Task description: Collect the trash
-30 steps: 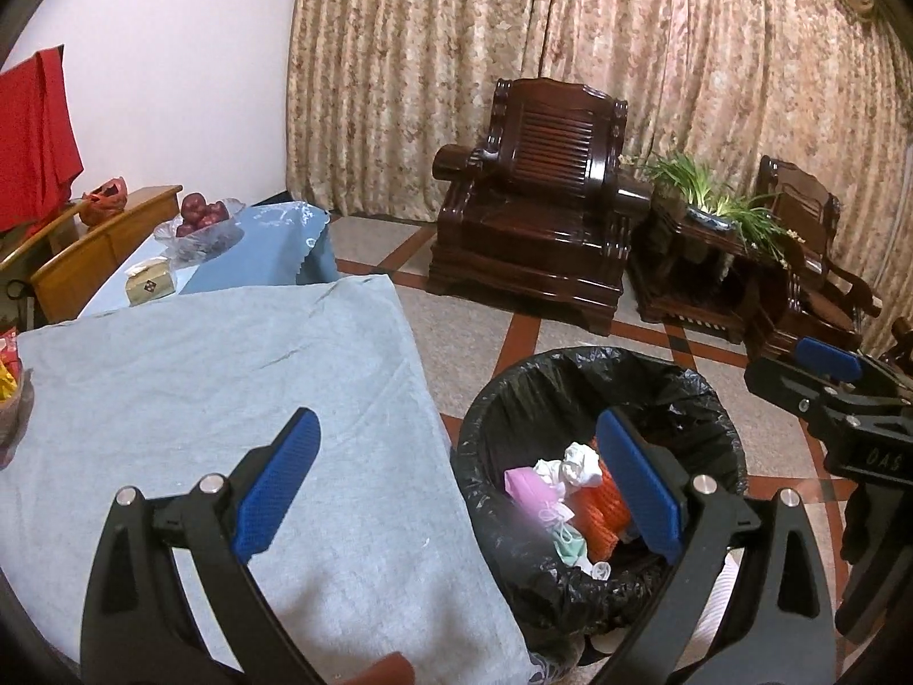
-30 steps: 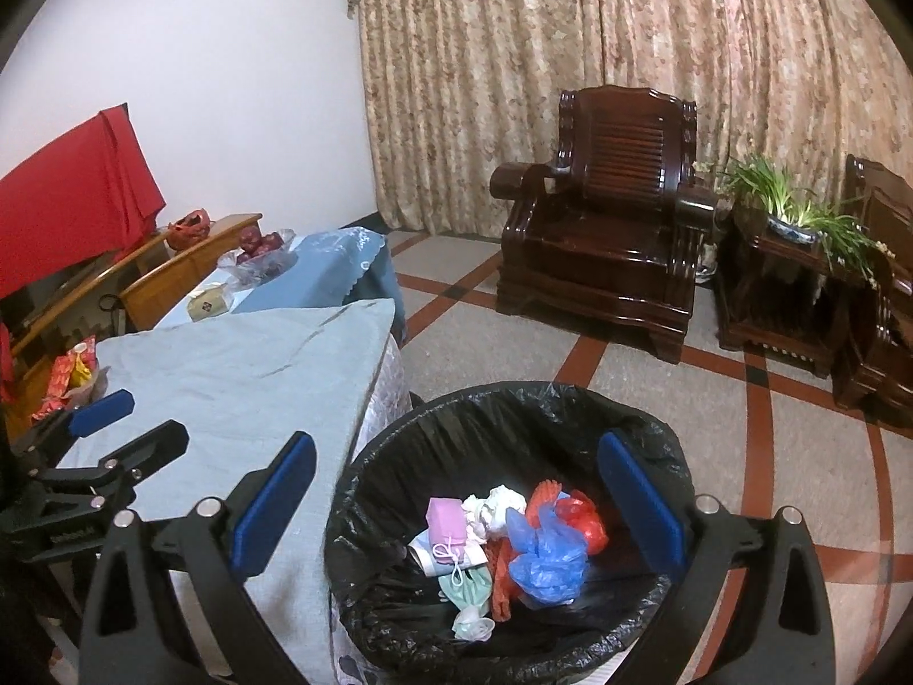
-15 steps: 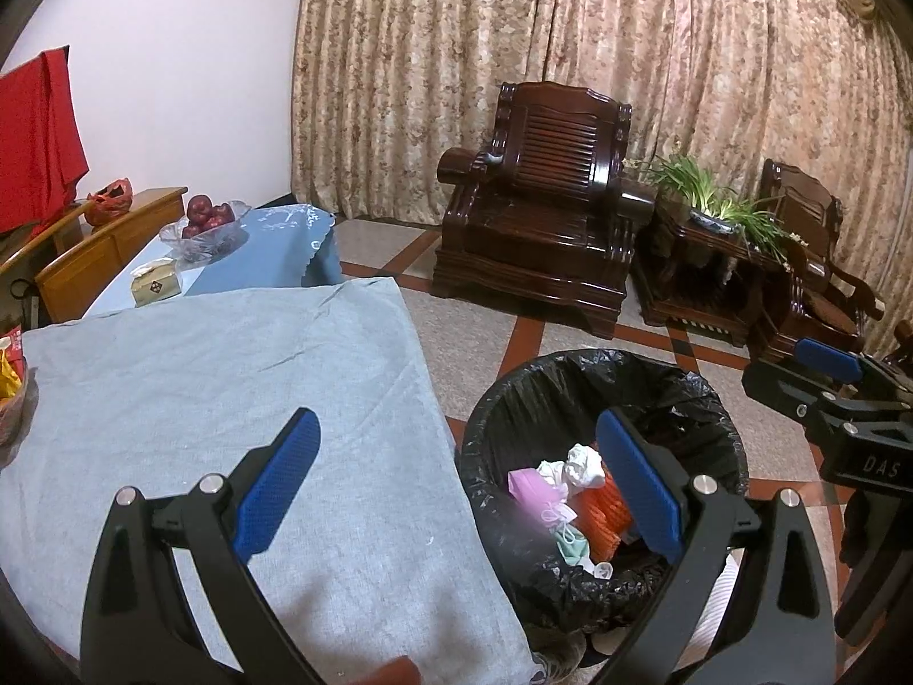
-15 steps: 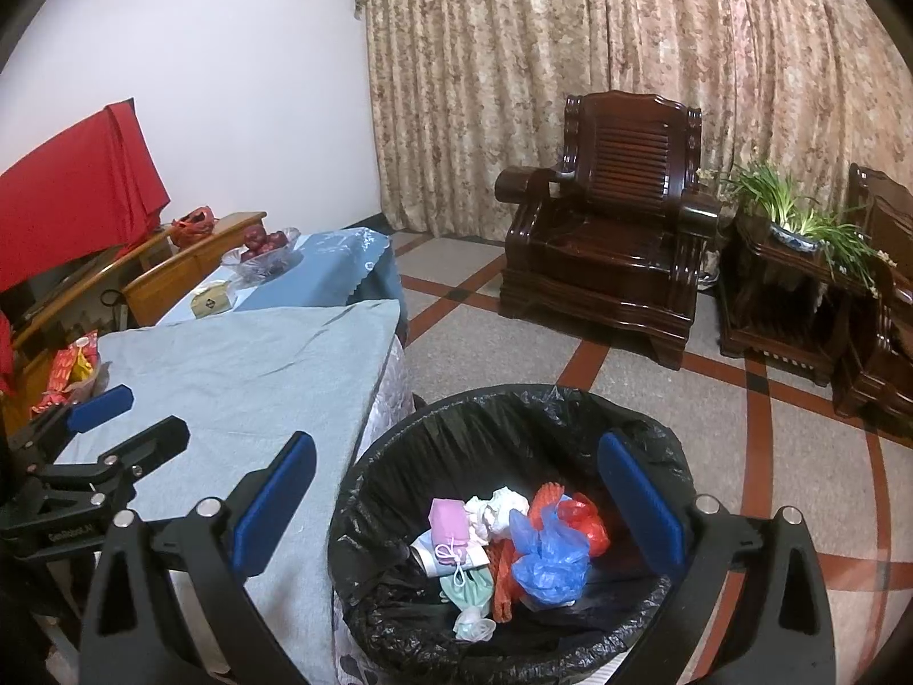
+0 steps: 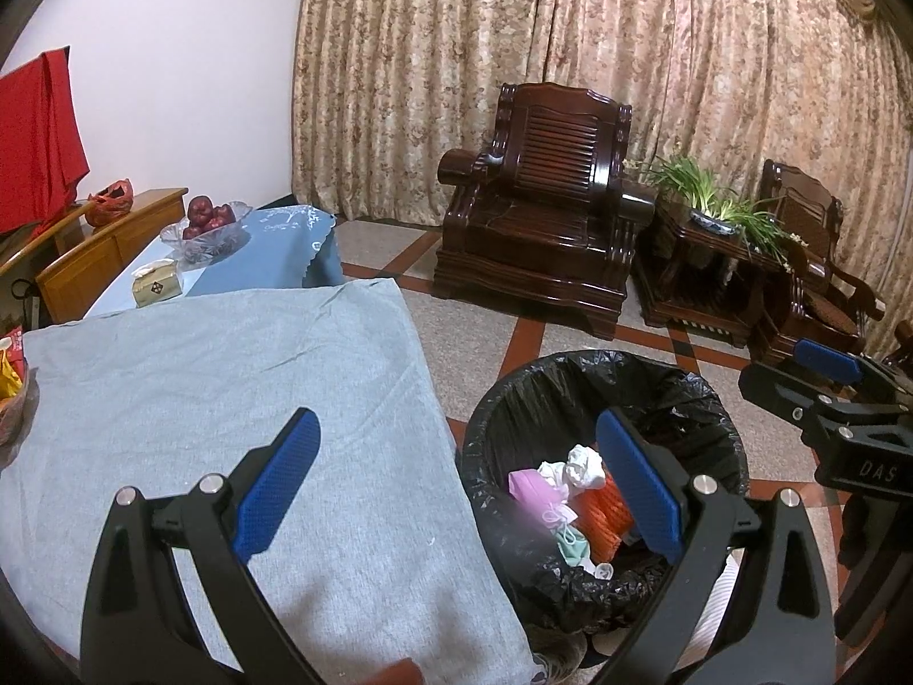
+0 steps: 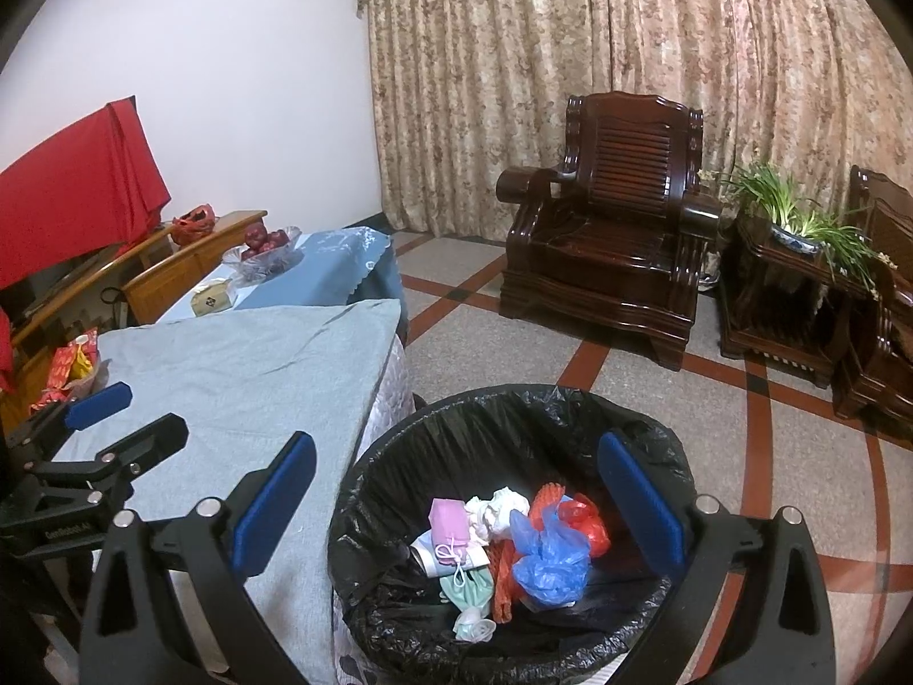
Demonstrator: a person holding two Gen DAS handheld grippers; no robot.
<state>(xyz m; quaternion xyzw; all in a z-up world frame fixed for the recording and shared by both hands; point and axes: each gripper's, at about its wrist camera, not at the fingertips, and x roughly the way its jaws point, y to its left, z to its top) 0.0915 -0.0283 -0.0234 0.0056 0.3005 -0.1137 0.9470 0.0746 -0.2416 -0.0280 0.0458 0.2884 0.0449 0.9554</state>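
Trash bin [image 6: 399,468] upright, mouth upward, holding litter [image 6: 548,553]

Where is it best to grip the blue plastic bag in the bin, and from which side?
Probably from above: the blue bag lies on top of the trash inside the bin, whose wall blocks the sides. Pinch its crumpled upper folds; they stand up and give the open right gripper something to close on.

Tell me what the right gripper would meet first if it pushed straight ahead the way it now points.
Probably the trash pile inside the black-lined bin. The right gripper is open and empty, aimed down into the bin mouth, with the blue plastic bag and white crumpled paper roughly centred between its fingers. Depth is hard to judge.
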